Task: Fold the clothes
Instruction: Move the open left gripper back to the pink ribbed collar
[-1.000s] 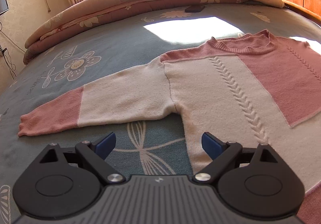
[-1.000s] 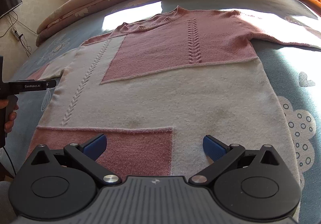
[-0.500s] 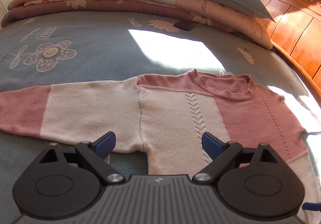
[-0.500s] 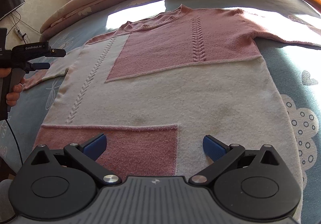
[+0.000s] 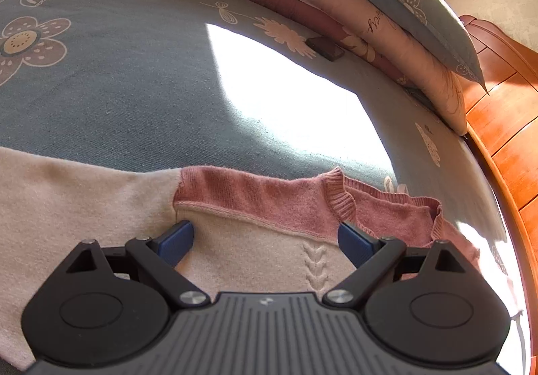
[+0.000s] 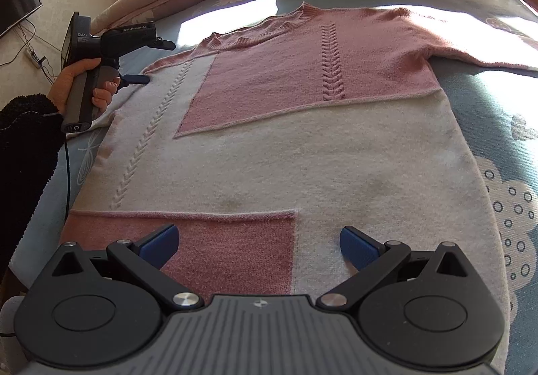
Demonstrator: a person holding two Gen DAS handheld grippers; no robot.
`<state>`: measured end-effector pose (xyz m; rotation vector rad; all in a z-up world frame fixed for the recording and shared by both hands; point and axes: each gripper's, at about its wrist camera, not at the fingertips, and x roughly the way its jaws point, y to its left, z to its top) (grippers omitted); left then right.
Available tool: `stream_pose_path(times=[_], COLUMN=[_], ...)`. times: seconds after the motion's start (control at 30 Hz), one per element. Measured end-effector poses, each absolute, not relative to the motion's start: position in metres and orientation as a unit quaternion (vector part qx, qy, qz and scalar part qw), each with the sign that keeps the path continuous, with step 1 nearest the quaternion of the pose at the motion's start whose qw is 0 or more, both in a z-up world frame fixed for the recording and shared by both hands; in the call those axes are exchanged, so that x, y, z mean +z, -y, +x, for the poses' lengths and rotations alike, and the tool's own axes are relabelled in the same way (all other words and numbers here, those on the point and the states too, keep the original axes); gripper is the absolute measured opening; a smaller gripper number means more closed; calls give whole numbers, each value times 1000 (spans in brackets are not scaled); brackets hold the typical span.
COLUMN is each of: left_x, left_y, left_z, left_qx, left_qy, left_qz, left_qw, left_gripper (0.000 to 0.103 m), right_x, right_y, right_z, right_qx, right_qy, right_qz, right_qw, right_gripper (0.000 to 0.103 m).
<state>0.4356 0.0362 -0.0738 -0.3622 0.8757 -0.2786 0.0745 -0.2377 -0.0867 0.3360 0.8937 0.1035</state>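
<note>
— What is changing since a second ago?

— Your left gripper is travelling from the armpit up to the shoulder, and it is now hovering low over the sweater, its blue fingers spread wide on either side of the pink shoulder band, at lower centre of the left view.

— Where is the sweater lying?

— It is lying flat, front up, on the blue bedspread, filling the middle of the right view, collar toward the top.

— And my right hand?

— Your right gripper is waiting over the hem at the bottom of the frame, jaws gaping and holding nothing.

— How should I be taking hold?

— Probably you are starting a side fold. I would be lowering the left fingers until they are pinching both layers at the shoulder seam, and closing the right on the hem in line with it, so both ends are lifting together and the knit is not stretching or bunching.
</note>
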Motion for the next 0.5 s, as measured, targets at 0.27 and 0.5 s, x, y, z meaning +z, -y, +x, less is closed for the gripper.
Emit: stream_pose_path(times=[0.27, 0.5], left_x=[-71, -62], left_y=[-44, -52], left_z=[446, 458], left_qx=[-126, -115], left_qy=[-414, -405], left_qz=[-181, -198], left_qw=[883, 885], left_gripper=[93, 93], right_x=[-88, -88], right_y=[235, 236], right_z=[73, 76], right_qx=[50, 50], right_qy=[-428, -429], right_qz=[155, 150], right_qw=[889, 889], right_gripper=[103, 103])
